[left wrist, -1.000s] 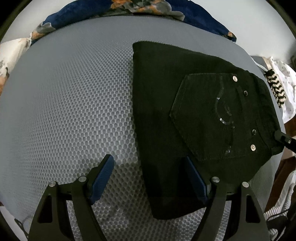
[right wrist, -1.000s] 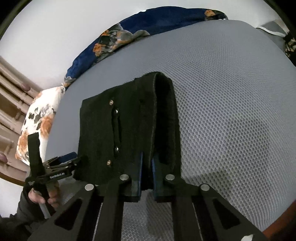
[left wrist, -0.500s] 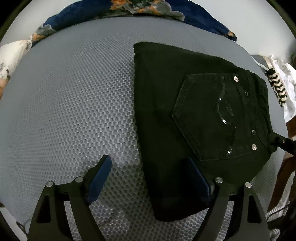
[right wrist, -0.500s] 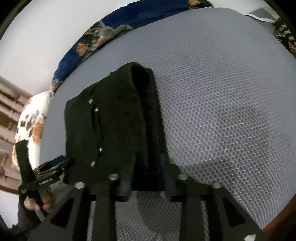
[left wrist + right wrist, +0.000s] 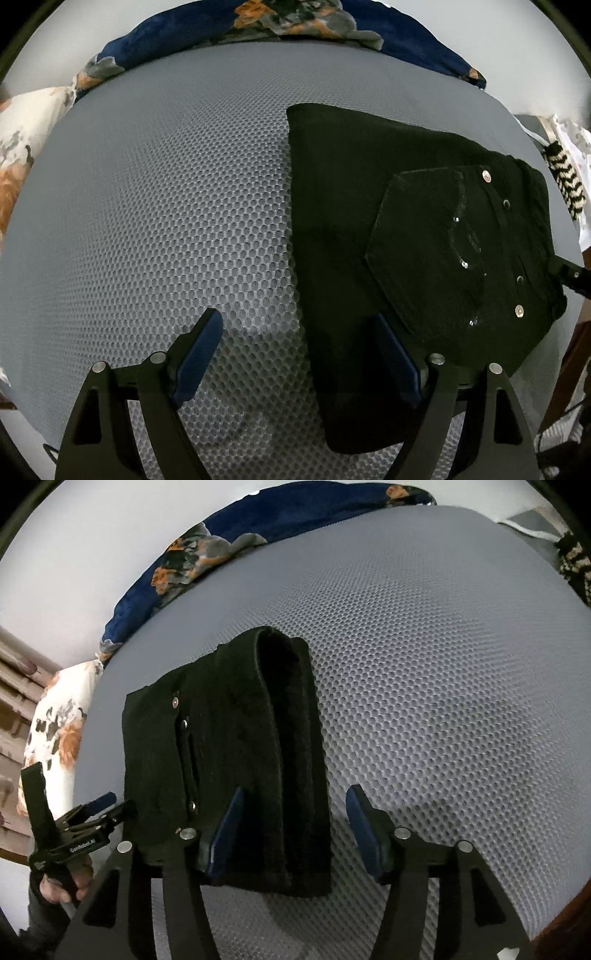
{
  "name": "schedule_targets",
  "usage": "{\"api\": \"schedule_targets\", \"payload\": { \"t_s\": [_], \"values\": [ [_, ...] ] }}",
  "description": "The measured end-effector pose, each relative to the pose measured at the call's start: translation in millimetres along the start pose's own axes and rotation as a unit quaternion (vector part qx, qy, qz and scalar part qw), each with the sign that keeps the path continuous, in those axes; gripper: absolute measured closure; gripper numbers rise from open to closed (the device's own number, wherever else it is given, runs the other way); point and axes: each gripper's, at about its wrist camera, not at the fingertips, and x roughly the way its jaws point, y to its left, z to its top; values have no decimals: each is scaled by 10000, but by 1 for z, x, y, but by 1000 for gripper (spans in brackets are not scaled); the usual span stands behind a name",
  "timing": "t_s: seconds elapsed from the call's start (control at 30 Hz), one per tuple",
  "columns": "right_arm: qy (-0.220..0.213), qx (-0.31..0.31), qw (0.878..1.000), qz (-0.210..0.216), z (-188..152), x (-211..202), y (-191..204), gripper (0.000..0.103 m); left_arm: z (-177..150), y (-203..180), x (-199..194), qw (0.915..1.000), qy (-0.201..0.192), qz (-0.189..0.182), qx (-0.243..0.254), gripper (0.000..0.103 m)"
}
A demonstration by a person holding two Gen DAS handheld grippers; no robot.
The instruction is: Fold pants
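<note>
The black pants (image 5: 399,258) lie folded into a compact block on the grey honeycomb-mesh bed surface (image 5: 166,221), rear pocket (image 5: 424,251) uppermost, its rivets and waistband toward 3 o'clock in the left wrist view. In that view the block runs from 12 o'clock down to about 5 o'clock.

The left gripper (image 5: 299,347) hangs above the near end of the block with its fingers (image 5: 201,343) spread wide. The left finger stands over bare mesh; the right one overlaps the pants' edge. Nothing is clamped between them.

The right gripper (image 5: 295,819) is at the waistband end, its fingers (image 5: 360,823) opening at this moment. The rolled fold edge of the pants sits between them, lying against the left finger, while the right finger stands clear of the cloth over mesh. The pads are not pressing on the fabric.

In the right wrist view, at 8 o'clock, the other gripper shows just beside the pants' corner, with the person's hand (image 5: 62,882) around its handle.

A dark blue floral blanket (image 5: 280,22) lies bunched along the bed's far edge at 12 o'clock. A white floral pillow (image 5: 59,731) sits at 9 o'clock in the right wrist view. A black-and-white striped cloth (image 5: 565,177) lies off the bed at 2 o'clock in the left wrist view.
</note>
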Motion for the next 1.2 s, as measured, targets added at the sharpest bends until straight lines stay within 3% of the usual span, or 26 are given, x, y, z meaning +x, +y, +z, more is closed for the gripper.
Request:
{"api": "schedule_targets", "payload": {
  "t_s": [0.1, 0.3, 0.53, 0.77, 0.93, 1.03, 1.2],
  "values": [
    [76, 55, 9998, 188, 4, 6, -5, 44, 5, 4, 2, 9997, 62, -214, -89, 19],
    [356, 126, 9964, 759, 13, 22, -18, 43, 14, 23, 11, 9896, 352, -1186, -728, 19],
    [540, 152, 9897, 1314, 19, 30, -32, 43, 15, 44, 11, 9804, 294, -1711, -935, 19],
    [528, 361, 9812, 1823, 26, 35, -49, 44, 30, 56, 20, 9711, 335, -2082, -1117, 19],
    [606, 404, 9750, 2098, 33, 43, -52, 53, 41, 56, 25, 9656, 322, -2304, -1163, 20],
    [674, 411, 9712, 2250, 35, 48, -50, 60, 51, 46, 32, 9625, 325, -2442, -1137, 23],
    [721, 344, 9679, 2384, 42, 59, -42, 60, 58, 31, 39, 9596, 339, -2589, -1046, 35]
  ]
}}
